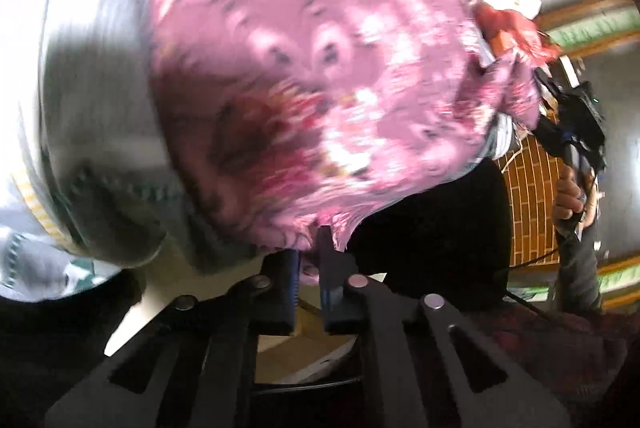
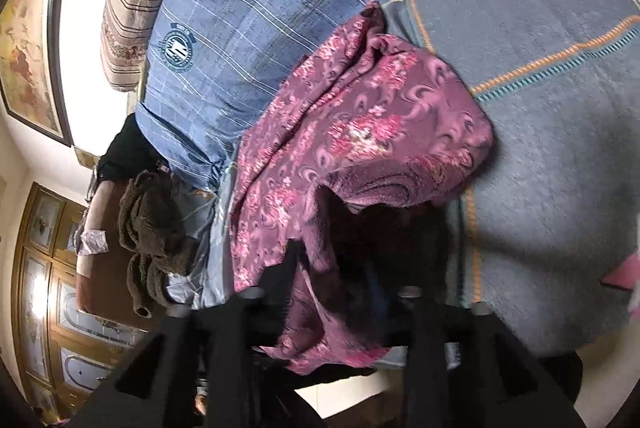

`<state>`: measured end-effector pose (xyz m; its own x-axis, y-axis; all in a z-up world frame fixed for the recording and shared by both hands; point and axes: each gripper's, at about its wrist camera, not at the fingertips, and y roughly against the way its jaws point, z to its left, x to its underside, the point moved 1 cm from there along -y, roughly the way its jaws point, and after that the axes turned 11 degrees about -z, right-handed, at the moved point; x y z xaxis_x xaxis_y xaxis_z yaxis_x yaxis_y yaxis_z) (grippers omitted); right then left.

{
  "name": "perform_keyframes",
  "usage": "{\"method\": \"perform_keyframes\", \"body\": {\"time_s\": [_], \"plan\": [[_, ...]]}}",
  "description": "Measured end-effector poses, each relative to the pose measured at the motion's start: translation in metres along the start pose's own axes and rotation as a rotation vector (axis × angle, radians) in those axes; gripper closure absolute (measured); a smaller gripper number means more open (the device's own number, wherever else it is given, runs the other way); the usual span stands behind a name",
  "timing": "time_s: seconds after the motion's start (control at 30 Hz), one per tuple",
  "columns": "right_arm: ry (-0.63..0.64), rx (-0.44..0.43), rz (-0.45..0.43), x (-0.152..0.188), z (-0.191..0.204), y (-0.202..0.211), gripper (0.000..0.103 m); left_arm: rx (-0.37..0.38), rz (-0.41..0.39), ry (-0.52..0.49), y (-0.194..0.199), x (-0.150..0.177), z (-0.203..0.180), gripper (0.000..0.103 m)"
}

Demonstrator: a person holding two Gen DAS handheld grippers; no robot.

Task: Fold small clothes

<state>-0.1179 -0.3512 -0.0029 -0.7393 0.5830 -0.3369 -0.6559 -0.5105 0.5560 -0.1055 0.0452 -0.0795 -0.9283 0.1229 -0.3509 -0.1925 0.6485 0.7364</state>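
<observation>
Above the near edge of the grey woven blanket with orange and teal stripes, a pink-purple floral-print cloth garment hangs stretched between the two hand-held grippers. Its far part drapes down onto the blanket, next to a blue checked quilt toward the far side.

The left gripper has its dark fingers nearly together, with a hem of the garment pinched between them; the cloth fans out from that pinch and fills most of the left wrist view, which is blurred. The right gripper is largely buried in folds of the same cloth. One finger shows, the other is covered, so I cannot tell whether it is clenched, though fabric lies across the gap.

By my reading, the step in hand is lifting and spreading the garment before a fold, and no crease is laid yet. The next move likely calls for keeping both corners taut and level, then lowering the cloth flat onto the bare blanket clear of the quilt, so that the limp fabric does not bunch.

A dark brown towel lies heaped off the blanket's left side.
</observation>
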Motion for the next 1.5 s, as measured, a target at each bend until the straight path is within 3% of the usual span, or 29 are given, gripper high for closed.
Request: {"method": "perform_keyframes", "body": {"time_s": [0.13, 0.3, 0.37, 0.43, 0.6, 0.73, 0.87, 1.03, 1.13, 1.23, 1.37, 1.43, 1.5], "plan": [[-0.031, -0.023, 0.007, 0.012, -0.011, 0.011, 0.042, 0.019, -0.029, -0.04, 0.011, 0.001, -0.017, 0.101], [0.001, -0.039, 0.069, 0.031, -0.015, 0.009, 0.042, 0.036, -0.074, -0.041, 0.029, -0.009, -0.025, 0.101], [0.056, -0.016, 0.093, 0.037, -0.01, 0.008, 0.054, 0.037, -0.099, -0.037, 0.032, -0.012, -0.027, 0.101], [0.154, 0.014, 0.096, 0.042, 0.0, 0.011, 0.097, 0.045, -0.112, -0.023, 0.033, -0.016, -0.023, 0.102], [0.24, -0.073, 0.009, 0.034, 0.038, 0.032, 0.098, 0.093, -0.189, 0.011, 0.051, -0.035, -0.029, 0.102], [0.232, -0.149, -0.068, 0.011, 0.058, 0.035, 0.098, 0.132, -0.267, 0.038, 0.062, -0.064, -0.037, 0.102], [0.159, -0.23, -0.114, -0.022, 0.068, 0.011, 0.098, 0.148, -0.347, 0.084, 0.077, -0.105, -0.029, 0.102], [0.022, -0.27, -0.157, -0.066, 0.061, -0.033, 0.098, 0.122, -0.459, 0.17, 0.094, -0.166, 0.001, 0.102], [-0.047, -0.251, -0.174, -0.094, 0.051, -0.062, 0.098, 0.126, -0.456, 0.212, 0.092, -0.194, 0.017, 0.102], [-0.073, -0.192, -0.197, -0.118, 0.044, -0.094, 0.098, 0.058, -0.428, 0.134, 0.085, -0.203, 0.012, 0.102], [-0.127, -0.111, -0.258, -0.151, 0.026, -0.123, 0.103, 0.03, -0.335, 0.1, 0.068, -0.198, 0.012, 0.095], [-0.15, -0.04, -0.253, -0.162, 0.018, -0.133, 0.101, 0.051, -0.272, 0.113, 0.057, -0.19, 0.015, 0.091], [-0.107, -0.031, -0.231, -0.159, 0.025, -0.126, 0.097, 0.062, -0.228, 0.074, 0.057, -0.179, 0.013, 0.084]]}}
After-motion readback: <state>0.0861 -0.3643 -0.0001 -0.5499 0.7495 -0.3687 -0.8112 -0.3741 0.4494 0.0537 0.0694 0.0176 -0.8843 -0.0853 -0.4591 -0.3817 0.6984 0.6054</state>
